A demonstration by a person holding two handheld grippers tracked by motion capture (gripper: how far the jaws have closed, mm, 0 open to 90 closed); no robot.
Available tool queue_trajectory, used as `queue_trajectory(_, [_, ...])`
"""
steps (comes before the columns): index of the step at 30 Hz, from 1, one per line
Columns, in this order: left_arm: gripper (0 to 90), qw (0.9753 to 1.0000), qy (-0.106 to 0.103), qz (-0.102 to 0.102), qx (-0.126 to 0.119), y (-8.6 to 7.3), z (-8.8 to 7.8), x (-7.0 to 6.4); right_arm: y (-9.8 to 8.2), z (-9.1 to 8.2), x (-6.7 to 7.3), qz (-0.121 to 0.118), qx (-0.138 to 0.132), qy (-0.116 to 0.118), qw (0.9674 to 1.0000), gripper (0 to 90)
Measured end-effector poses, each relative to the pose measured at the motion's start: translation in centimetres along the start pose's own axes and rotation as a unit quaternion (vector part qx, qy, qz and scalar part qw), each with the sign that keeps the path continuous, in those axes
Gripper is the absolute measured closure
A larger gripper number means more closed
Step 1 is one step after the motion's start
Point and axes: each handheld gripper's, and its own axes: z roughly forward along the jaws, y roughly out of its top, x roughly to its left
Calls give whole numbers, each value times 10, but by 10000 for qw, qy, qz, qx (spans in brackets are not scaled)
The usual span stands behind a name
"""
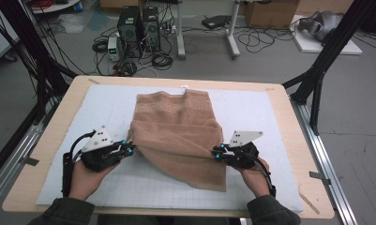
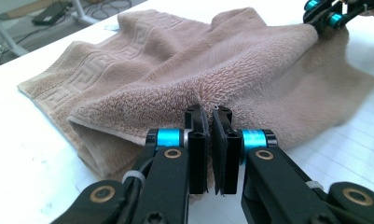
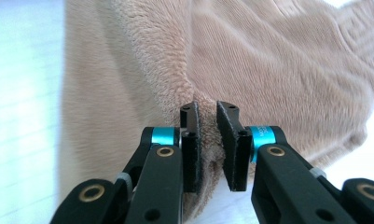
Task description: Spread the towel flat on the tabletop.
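The towel (image 1: pixel 178 133) is beige, with a woven key pattern along its far band, and it lies on the white gridded mat (image 1: pixel 270 112) in the middle of the table (image 1: pixel 54 126). Its far end rests flat on the mat near the far edge. Its two side edges are pulled up off the mat, so the cloth hangs in a loose hammock shape between the two grippers, and the near end droops down to the mat toward the person.

The table is light wood and the mat covers most of it. Behind the table, on the floor, stand two dark computer towers (image 1: pixel 139 28) among many cables.

The left gripper (image 1: pixel 128 150) is at the left side edge of the towel. In the left gripper view its jaws are pressed nearly together and they pinch a fold of the towel's edge (image 2: pixel 208 100) between the pads.

The right gripper (image 1: pixel 217 153) is at the right side edge. In the right gripper view a bunched fold of towel (image 3: pixel 205 100) sits between its pads (image 3: pixel 190 140), which squeeze it from both sides.
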Motion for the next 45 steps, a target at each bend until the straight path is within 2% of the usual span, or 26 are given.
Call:
queue_trajectory(4, [854,9999,-78,49,-63,-1,-21,-11,10,-19,18,-237,-214,30,9995,801])
queue_trajectory(6, [854,9999,-84,140,-27,2,-27,-15,15,-28,24,-341,-283,35,9990,801])
queue_trajectory(9, [854,9996,-25,218,203,5,-20,-9,19,-33,23,-408,-314,6,9987,800])
queue_trajectory(11, [853,9992,-90,71,380,4,-3,1,20,-27,17,-368,-206,-86,9991,801])
queue_trajectory(13, [853,9982,-38,5,595,0,19,13,18,-14,6,-363,44,-178,9992,800])
queue_trajectory(14, [853,9979,-64,-99,639,-3,31,19,16,-7,0,-307,126,-195,9993,800])
queue_trajectory(16, [853,9959,55,-126,894,-5,54,31,11,8,-13,-121,338,-266,9990,800])
queue_trajectory(17, [852,9955,57,-231,915,-6,65,36,8,14,-20,-17,417,-284,9987,800])
queue_trajectory(19, [852,9940,201,-164,1066,-6,86,44,3,26,-34,150,567,-327,9977,800])
queue_trajectory(20, [852,9935,158,-346,1077,-9,95,48,-1,32,-40,283,596,-331,9973,800])
queue_trajectory(22, [850,9927,244,-398,1109,-13,109,55,-8,43,-51,499,721,-317,9956,799])
queue_trajectory(23, [847,9931,199,-527,1027,-15,111,59,-11,48,-54,568,733,-304,9952,798])
queue_trajectory(24, [841,9931,164,-707,925,-15,110,63,-11,51,-55,592,719,-302,9952,797])
queue_trajectory(25, [826,9933,214,-710,890,-15,108,63,-11,52,-56,593,687,-319,9954,789])
queue_trajectory(28, [731,9941,290,-568,875,-11,95,60,-9,46,-53,560,617,-348,9959,733])
queue_trajectory(29, [711,9949,282,-577,781,-9,87,58,-8,43,-52,566,548,-374,9962,700])
queue_trajectory(31, [674,9965,288,-523,577,-7,72,54,-7,34,-49,635,430,-295,9966,649])
queue_trajectory(34, [637,9978,215,-358,513,-7,51,44,-4,23,-39,665,348,-191,9970,575])
queue_trajectory(36, [620,9983,192,-295,463,-14,41,38,-2,16,-29,535,273,-197,9980,560])
queue_trajectory(37, [618,9983,134,-339,446,-19,38,36,-3,12,-25,449,177,-217,9986,560])
queue_trajectory(39, [614,9980,84,-394,496,-29,36,32,-5,10,-18,466,70,-95,9988,554])
queue_trajectory(40, [619,9977,29,-435,515,-35,37,31,-7,9,-14,449,101,-87,9989,556])
queue_trajectory(43, [650,9958,-125,-476,776,-46,50,27,-16,13,-6,409,220,81,9989,563])
queue_trajectory(45, [655,9941,-179,-430,983,-49,60,26,-21,17,-3,391,290,115,9987,564])
